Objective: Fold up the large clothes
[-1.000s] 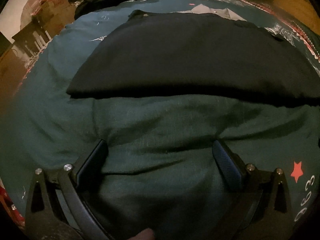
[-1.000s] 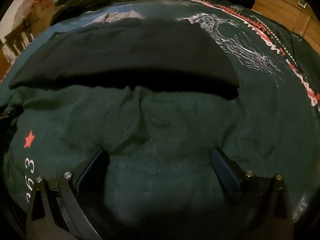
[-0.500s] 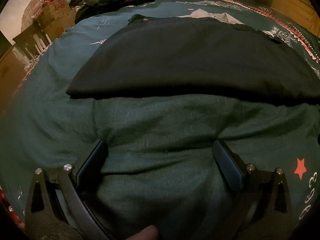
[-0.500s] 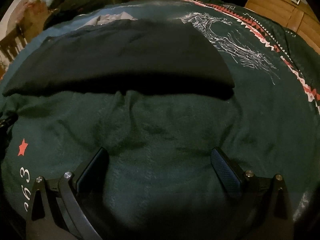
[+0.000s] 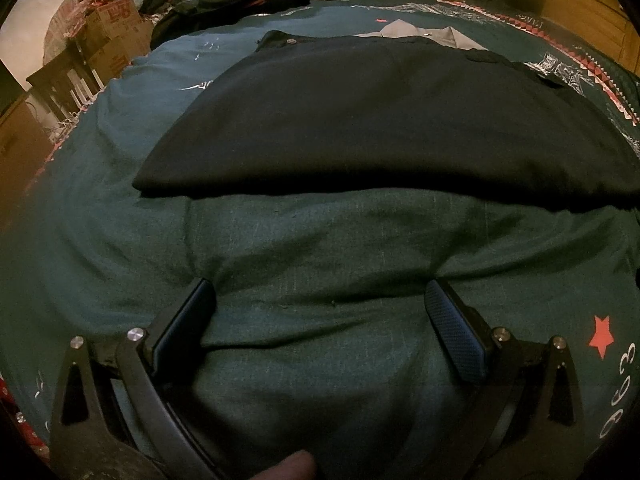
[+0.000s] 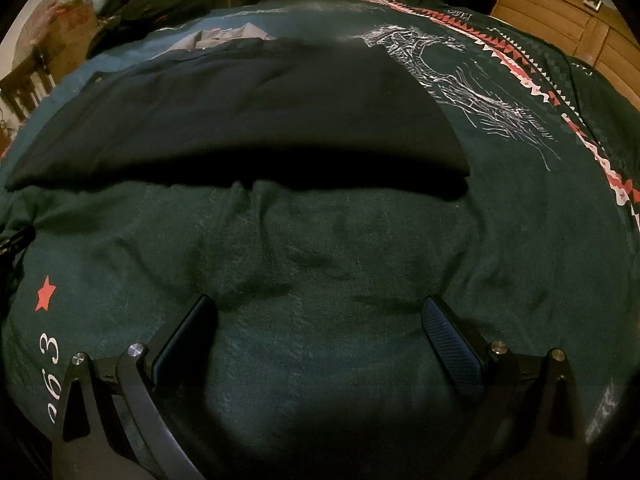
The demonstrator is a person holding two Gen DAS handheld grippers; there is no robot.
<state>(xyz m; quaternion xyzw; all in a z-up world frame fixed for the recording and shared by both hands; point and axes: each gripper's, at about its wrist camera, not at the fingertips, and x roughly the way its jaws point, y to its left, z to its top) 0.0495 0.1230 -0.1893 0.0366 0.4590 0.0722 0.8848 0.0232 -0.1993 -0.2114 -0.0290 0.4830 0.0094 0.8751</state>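
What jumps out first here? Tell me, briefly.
A big dark garment lies folded flat across the middle of a teal bedspread. Both grippers, left and right, hang open over the bedspread short of its near edge. A red star marks the cover between them.

Counts on the bed

One dark folded garment (image 5: 380, 120), one grey shirt (image 5: 432, 34) behind it, one teal bedspread (image 5: 320, 260), one red star (image 5: 600, 336), two grippers, left (image 5: 320, 300) and right (image 6: 320, 316), and a few cardboard boxes (image 5: 112, 36).
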